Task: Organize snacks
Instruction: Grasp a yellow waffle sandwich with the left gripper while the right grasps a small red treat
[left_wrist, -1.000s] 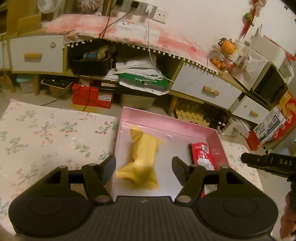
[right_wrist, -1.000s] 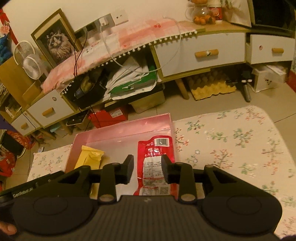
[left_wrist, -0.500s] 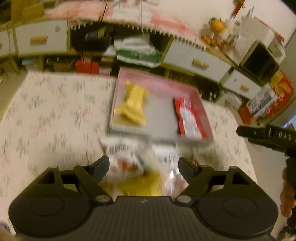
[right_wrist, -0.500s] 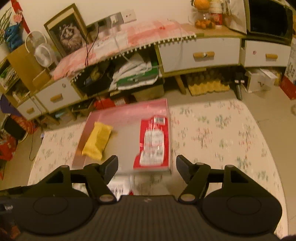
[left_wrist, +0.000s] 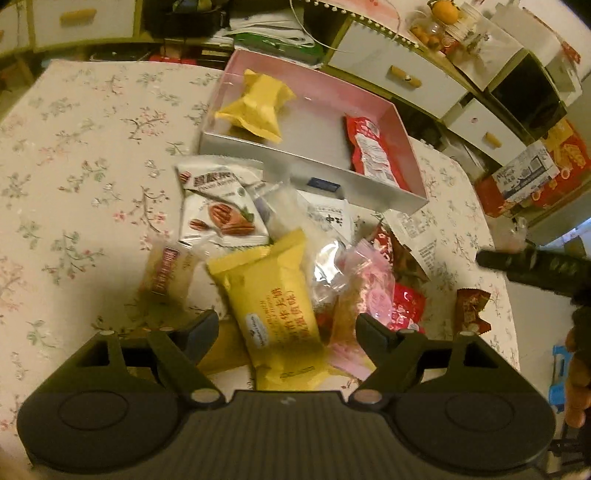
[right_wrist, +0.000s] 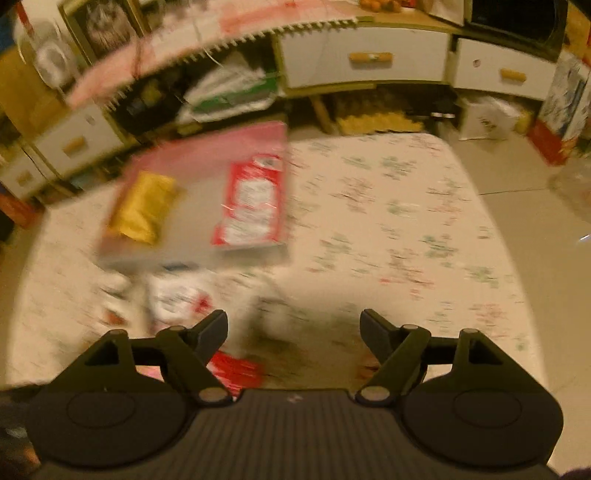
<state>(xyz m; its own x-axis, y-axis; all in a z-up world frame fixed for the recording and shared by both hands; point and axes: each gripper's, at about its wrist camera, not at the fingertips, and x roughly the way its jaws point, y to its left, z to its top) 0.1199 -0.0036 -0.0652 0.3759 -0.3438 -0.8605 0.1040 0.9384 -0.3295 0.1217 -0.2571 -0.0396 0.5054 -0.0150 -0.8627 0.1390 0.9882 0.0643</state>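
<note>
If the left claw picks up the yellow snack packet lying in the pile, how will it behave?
The yellow snack packet looks puffy and crinkled, so probably light and it may squash. Its glossy film could slip between the pads. It overlaps the pink clear bag, so that may shift too.

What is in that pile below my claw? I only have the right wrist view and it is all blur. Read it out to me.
Observer: The left wrist view is sharp. A yellow packet lies on top, with a white pecan packet beyond it.
Operator: Tell me whether the left claw holds anything.
Observer: No. The left claw is open, and the yellow packet lies between its fingers, ungripped.
Operator: Give me something near my side.
Observer: Your right claw is opening with nothing between its jaws. A small brown packet lies alone at the pile's right edge.
</note>
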